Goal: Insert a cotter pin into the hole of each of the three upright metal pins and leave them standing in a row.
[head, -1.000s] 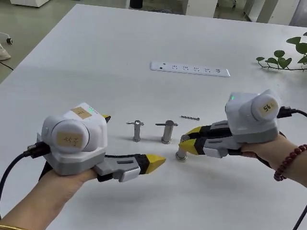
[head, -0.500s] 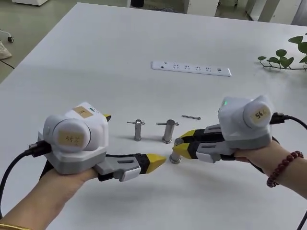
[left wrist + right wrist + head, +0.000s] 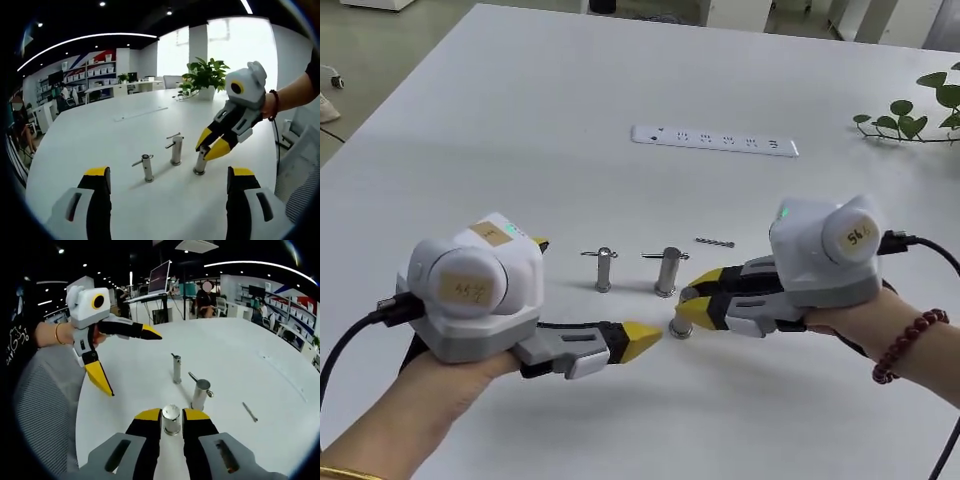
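**Station Status: Right Tongs on the Third Pin**

1. The white surface (image 3: pixel 620 80) carries all parts. A plant (image 3: pixel 910 120) lies at its far right edge. A white power strip (image 3: pixel 715 141) lies flat at the far centre.
2. The left tongs (image 3: pixel 170 172) are hand-held at the near left and point right toward the pins. Their yellow-tipped jaws are spread wide, with nothing between them.
3. The right tongs (image 3: pixel 691 298) are hand-held at the near right and point left. Their jaws are pinching the right metal pin (image 3: pixel 171 421) by its upper part, one jaw on each side. This pin is upright with its base at the surface. It stands nearer than the other two pins, just near and right of the middle one.
4. The middle metal pin (image 3: pixel 666 272) and the left metal pin (image 3: pixel 603 270) stand upright and apart from each other. Each has a fitted cotter pin (image 3: pixel 651 257) across its top.
5. A loose cotter pin (image 3: pixel 715 242) lies flat on the surface, to the far right of the middle metal pin and touching nothing.
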A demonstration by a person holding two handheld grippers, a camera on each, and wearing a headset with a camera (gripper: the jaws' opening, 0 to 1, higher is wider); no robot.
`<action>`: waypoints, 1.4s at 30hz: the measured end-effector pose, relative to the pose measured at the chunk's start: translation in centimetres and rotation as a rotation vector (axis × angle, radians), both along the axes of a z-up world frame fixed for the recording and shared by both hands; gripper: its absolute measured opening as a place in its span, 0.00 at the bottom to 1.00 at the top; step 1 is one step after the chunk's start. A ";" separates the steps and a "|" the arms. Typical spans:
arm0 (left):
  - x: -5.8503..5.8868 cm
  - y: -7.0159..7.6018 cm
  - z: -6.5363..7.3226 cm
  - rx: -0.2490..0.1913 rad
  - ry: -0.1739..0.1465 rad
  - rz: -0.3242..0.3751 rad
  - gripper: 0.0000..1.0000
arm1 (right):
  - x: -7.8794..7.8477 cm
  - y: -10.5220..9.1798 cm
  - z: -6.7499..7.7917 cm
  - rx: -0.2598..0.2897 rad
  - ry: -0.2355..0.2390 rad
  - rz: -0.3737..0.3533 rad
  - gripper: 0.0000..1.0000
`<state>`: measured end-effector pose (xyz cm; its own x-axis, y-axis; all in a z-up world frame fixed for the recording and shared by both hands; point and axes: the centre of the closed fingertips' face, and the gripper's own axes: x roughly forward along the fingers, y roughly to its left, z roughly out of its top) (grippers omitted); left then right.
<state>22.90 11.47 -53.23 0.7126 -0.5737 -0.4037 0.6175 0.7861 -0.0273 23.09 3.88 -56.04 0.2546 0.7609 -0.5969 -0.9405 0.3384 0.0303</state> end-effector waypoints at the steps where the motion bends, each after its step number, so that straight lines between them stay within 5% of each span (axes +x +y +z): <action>1: 0.0 0.0 0.0 0.000 0.000 0.001 0.97 | 0.0 -0.1 0.1 0.003 0.002 -0.003 0.12; 14: -0.3 -0.3 0.2 -0.017 0.009 -0.001 0.99 | 0.3 -0.2 3.0 0.089 0.062 -0.051 0.19; 22: -0.5 -0.4 0.2 -0.005 0.015 -0.013 0.99 | 2.4 -1.0 4.1 0.066 0.061 -0.068 0.23; 27: -0.5 -0.1 -0.1 0.007 0.029 -0.007 0.99 | 4.5 -2.4 3.8 -0.021 0.015 -0.067 0.22; 42: -0.5 0.1 -0.1 0.001 0.038 0.000 0.99 | 9.3 -5.8 0.3 -0.254 0.012 -0.038 0.15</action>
